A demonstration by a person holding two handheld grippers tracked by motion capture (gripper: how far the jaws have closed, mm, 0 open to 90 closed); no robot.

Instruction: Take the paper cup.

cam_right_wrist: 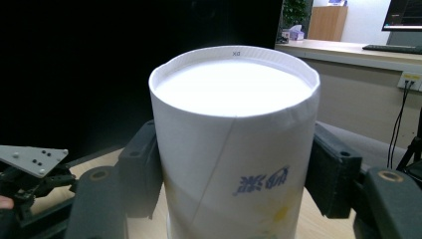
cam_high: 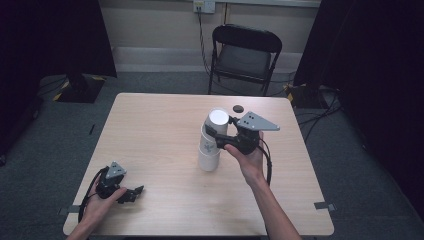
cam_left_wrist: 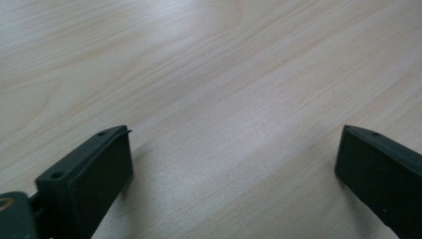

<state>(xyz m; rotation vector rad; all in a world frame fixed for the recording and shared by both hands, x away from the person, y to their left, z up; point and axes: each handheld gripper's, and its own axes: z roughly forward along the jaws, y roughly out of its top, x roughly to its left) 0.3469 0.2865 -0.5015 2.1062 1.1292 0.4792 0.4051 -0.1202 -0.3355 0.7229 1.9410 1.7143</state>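
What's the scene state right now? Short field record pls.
held item: upside-down paper cup, topmost of a stack
stack: inverted paper cups standing on wooden table
right hand-held gripper: jaws clamped on the top cup's sides
left hand-held gripper: open, resting on the table near its front left corner, nothing between the jaws
other: small dark disc near the far edge
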